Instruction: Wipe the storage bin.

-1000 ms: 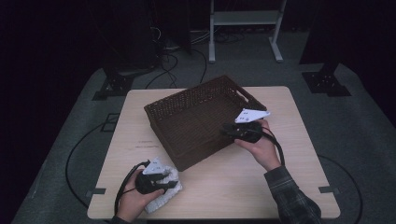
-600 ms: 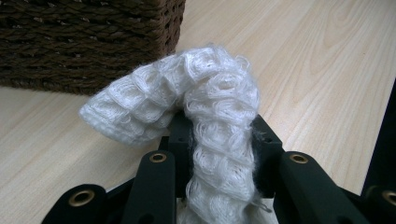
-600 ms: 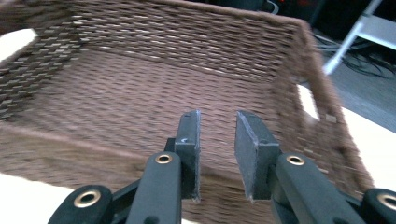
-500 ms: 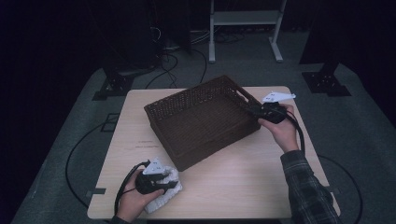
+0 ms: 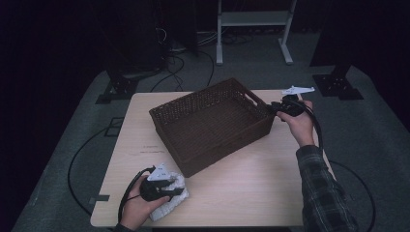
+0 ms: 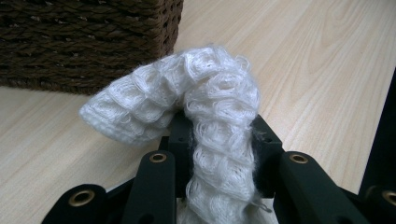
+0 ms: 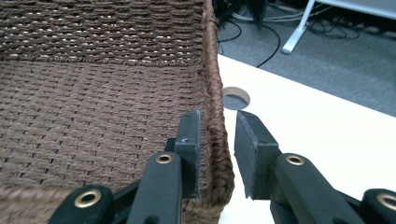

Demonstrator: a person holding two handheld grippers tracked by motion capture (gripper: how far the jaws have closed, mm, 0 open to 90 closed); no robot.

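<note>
Two jobs are running at once around the brown woven basket [image 5: 212, 123]: the left gripper [image 5: 167, 186], off its near-left corner on the table [image 5: 251, 183], is clamped shut on a white knitted cloth [image 6: 205, 116], while the right gripper [image 7: 217, 140] straddles the basket's right-hand wall, jaws narrowly parted with a gap showing on the outer side. I'd say steadying the basket comes next, calling for a squeeze on that wall before the cloth goes in. A second ago the right gripper sat nearer the basket's front-right edge; the left hasn't budged.
</note>
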